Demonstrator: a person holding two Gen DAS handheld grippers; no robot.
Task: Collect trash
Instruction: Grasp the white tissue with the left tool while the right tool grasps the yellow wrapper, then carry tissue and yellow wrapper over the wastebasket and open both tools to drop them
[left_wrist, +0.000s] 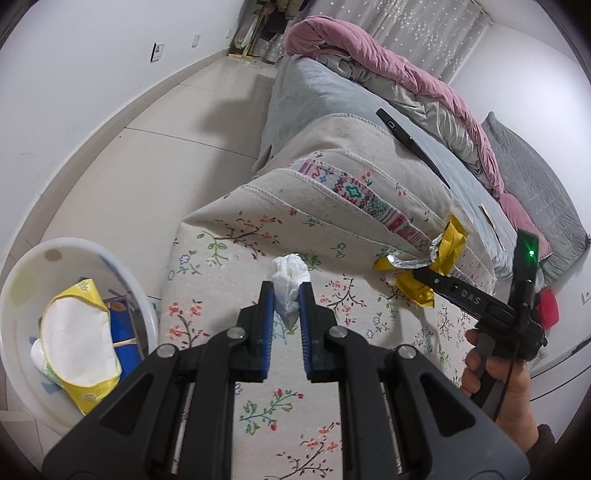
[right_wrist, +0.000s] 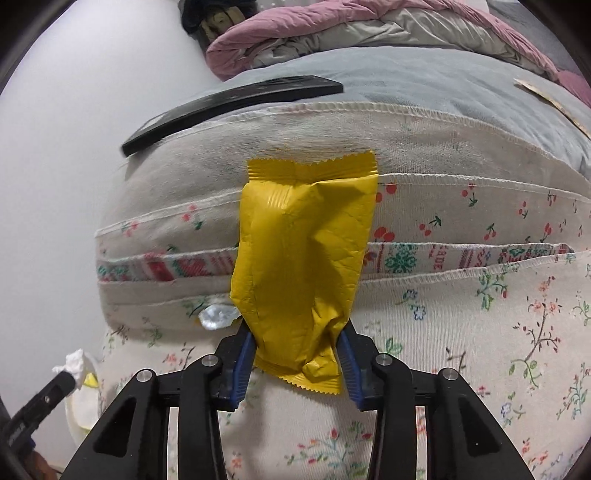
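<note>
Left gripper (left_wrist: 286, 295) pinching tissue (left_wrist: 289, 280), white bin (left_wrist: 22, 295) only here; right gripper (right_wrist: 297, 354) clamping yellow wrapper (right_wrist: 303, 251).

Both tongs are built of matte black plastic: the left tongs (left_wrist: 286, 295) and the right tongs (right_wrist: 297, 345) each have two angular arms with triangular cut-outs, round silver screw heads at the pivots, and ribbed blue pads lining the inner faces of the fingers. Seen from the left wrist camera, the right tongs carry white lettering on one arm, an upright black module with a lit green lamp, and a thin black cable. The hand (left_wrist: 498, 387) gripping their handle wears a dark knitted cuff.
</note>
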